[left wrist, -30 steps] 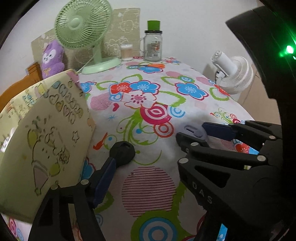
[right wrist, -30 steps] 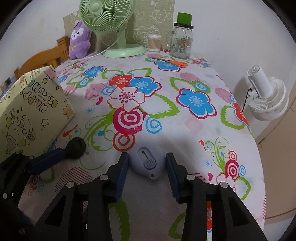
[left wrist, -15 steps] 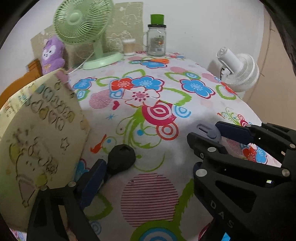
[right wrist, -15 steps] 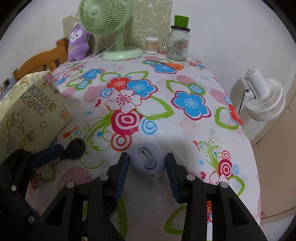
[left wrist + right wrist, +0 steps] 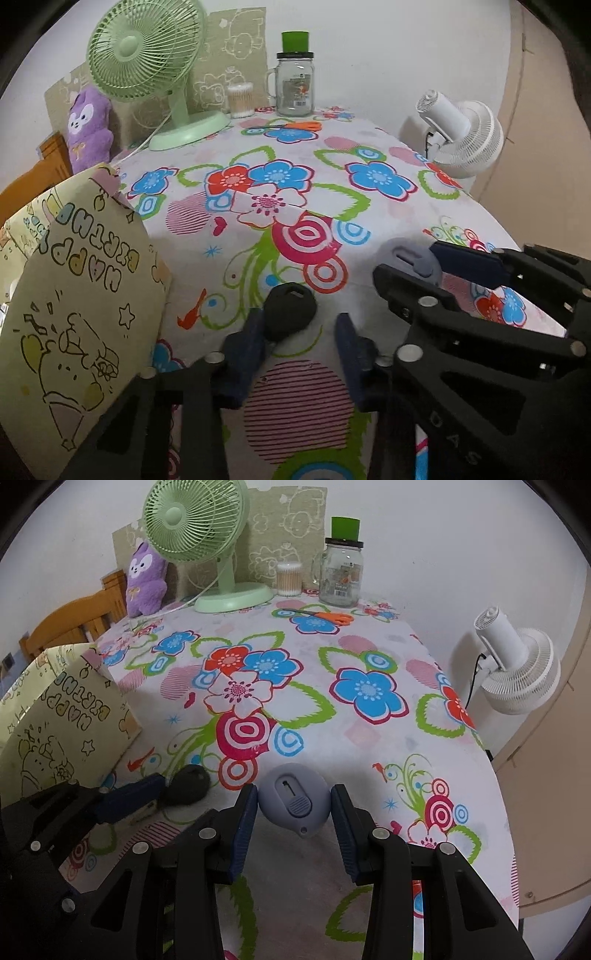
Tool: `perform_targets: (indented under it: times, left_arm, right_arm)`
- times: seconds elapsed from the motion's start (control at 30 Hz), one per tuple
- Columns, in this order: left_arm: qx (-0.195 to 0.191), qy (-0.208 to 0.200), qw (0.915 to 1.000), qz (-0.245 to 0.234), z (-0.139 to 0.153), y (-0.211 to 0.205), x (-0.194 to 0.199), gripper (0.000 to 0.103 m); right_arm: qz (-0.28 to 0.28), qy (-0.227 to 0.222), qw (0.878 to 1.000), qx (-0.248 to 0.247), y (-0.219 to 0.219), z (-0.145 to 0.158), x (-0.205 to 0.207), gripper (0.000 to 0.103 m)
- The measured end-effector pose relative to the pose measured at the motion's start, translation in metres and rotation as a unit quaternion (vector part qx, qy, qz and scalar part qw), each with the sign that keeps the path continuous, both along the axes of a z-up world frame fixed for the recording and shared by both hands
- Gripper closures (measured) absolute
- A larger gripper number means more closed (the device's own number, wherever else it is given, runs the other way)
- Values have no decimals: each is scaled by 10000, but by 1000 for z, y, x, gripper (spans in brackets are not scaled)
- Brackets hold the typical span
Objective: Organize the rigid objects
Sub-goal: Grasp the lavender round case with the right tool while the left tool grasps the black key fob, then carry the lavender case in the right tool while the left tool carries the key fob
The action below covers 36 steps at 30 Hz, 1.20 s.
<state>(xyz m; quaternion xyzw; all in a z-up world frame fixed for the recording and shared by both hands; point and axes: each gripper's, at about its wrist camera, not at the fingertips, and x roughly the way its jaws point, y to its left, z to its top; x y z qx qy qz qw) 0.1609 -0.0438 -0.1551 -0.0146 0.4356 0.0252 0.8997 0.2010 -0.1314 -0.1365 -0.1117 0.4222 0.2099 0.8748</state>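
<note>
A round black gadget [image 5: 290,310] lies on the flowered tablecloth [image 5: 280,199], and it also shows in the right wrist view [image 5: 187,784]. My left gripper [image 5: 301,332] is open, its left finger touching the black gadget, the right finger apart from it. A round grey-blue gadget [image 5: 293,801] with a slider lies between the fingers of my right gripper [image 5: 293,805], which stands open with small gaps on both sides. The grey gadget also shows in the left wrist view [image 5: 410,258].
A yellow "Happy Birthday" gift bag [image 5: 74,295] stands at the left. A green desk fan [image 5: 147,62], purple plush [image 5: 90,129], cotton-swab tub [image 5: 241,99], glass jar [image 5: 294,86] and orange scissors [image 5: 295,126] are at the back. A white fan [image 5: 461,134] stands past the right edge.
My left gripper has swung to the right and forward so the black gadget now lies between its fingers. The right gripper and grey gadget have stayed put.
</note>
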Motion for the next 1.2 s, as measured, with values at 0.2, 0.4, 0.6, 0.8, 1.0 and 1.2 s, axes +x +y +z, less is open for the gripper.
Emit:
perform_targets:
  times: [0.2,0.4,0.6,0.8,1.0,1.2]
  left_arm:
    - [-89,70,9998,-160,2,-2,1,92]
    - [-100,111,9995,-291,3,-7,-5,96]
    - [-217,221,9988,-370,2,-13,-13,103]
    - [-162,176,9995,-202,2,-12,-13,83]
    - [10,45,10000,-82,4,-12,0,53]
    - [-73,131,9999,-81,-2,-10,15,58]
  right_arm:
    - [-109,88,9998,138,-5,0,0,59]
    - [-146,109,9998,128,-9,1,-5,59]
    - [-186,90,9997,119,-13,3,-15,59]
    - [-248,138,9994,204,-21,2,-19,59]
    - [-286,102,9993,218,-26,7,-11,59]
    - [-334,136,9990,266,-27,6,1,59]
